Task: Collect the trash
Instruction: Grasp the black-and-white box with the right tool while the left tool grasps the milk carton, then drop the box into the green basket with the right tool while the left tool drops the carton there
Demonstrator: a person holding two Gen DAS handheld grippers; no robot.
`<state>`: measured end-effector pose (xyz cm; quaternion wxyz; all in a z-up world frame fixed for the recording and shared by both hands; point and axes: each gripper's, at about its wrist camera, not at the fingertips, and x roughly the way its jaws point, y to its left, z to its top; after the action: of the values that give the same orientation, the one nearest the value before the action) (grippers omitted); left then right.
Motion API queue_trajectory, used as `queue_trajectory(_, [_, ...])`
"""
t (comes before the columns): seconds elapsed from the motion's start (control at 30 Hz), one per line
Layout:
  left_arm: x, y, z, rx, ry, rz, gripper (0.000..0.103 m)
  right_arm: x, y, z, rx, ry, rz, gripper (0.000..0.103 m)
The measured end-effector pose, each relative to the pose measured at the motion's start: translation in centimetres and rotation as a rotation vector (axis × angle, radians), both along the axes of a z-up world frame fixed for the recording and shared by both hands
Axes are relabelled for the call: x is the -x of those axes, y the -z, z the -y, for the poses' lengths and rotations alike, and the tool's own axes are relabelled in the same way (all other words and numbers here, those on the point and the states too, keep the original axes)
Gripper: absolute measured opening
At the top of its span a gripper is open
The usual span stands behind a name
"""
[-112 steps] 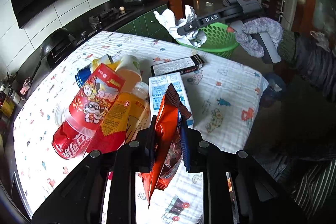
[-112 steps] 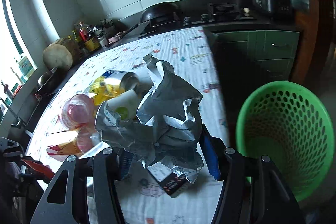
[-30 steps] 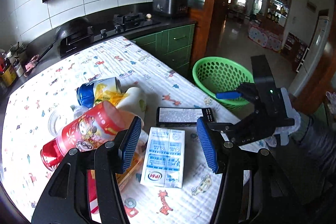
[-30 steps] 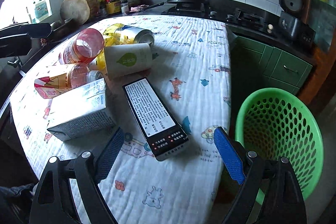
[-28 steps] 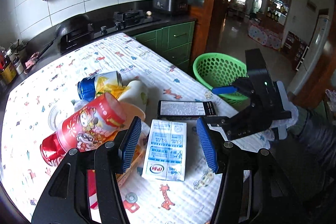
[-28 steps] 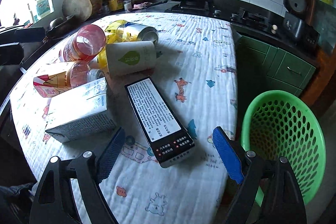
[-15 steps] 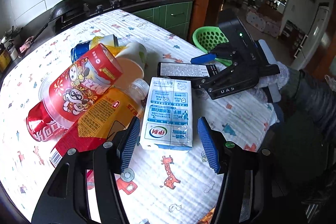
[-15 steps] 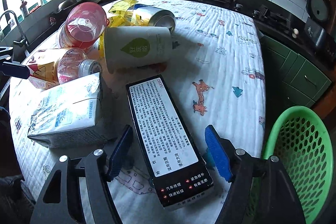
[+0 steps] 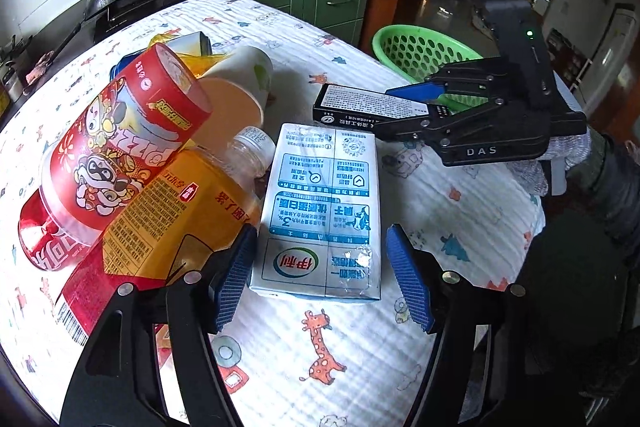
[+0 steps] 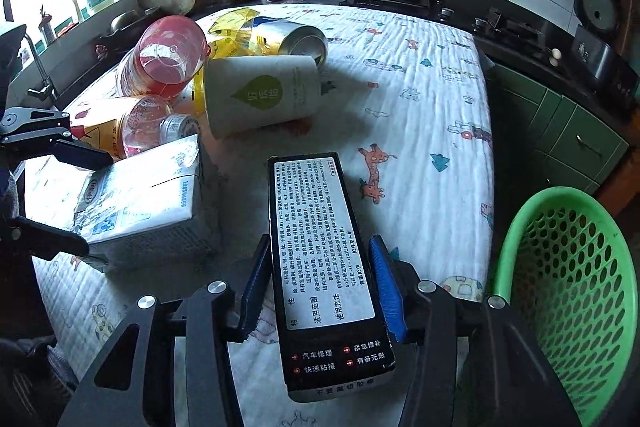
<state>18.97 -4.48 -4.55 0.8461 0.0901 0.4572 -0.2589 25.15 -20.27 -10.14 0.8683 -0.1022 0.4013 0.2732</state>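
The black box lies flat at the table edge between the closing jaws of the right gripper; a squared, centred grip is advised. The milk carton is straddled by the opening left gripper, untouched. A printed cloth covers the table; the green basket stands just beside, kitchen counter behind.

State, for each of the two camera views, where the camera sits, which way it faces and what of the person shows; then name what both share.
Left wrist: behind the left tongs, facing down at the milk carton; the right tongs and a gloved hand show.
Right wrist: behind the right tongs, facing down along the black box; the left tongs show.
Shared: carton, box, paper cup, green basket.
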Motion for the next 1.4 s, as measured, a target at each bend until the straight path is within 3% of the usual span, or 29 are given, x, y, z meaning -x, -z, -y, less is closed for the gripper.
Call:
queue_trajectory(0.43, [-1.7,1.2,2.6,-0.058,0.025,-0.023,0.066,0.5,-0.5,1.4,-0.027,0.036,-0.010,0.046])
queue_trajectory(0.57, [-1.6,0.9,2.7,-0.052,0.031,-0.019,0.066,-0.4,-0.1,0.6,-0.008,0.014,-0.014,0.055])
queue_trajectory(0.77, [-1.3,0.5,2.5,-0.043,0.030,-0.014,0.066,-1.5,0.6,-0.7,0.034,0.000,-0.009,0.056])
queue_trajectory(0.93, [-1.4,0.6,2.8,-0.044,0.034,-0.017,0.066,-2.4,1.0,-1.4,0.048,0.002,-0.012,0.055])
queue_trajectory(1.0, [-1.7,0.7,3.0,-0.042,0.032,-0.022,0.066,-2.5,0.8,-1.3,0.035,0.004,-0.016,0.047])
queue_trajectory(1.2, [-2.4,1.1,4.0,-0.049,0.032,-0.039,0.067,-1.1,-0.5,0.9,0.005,0.058,0.010,0.046])
queue_trajectory(1.4, [-2.9,1.6,5.5,-0.062,0.046,-0.041,0.067,-0.9,-2.1,7.0,-0.003,0.212,0.030,0.046])
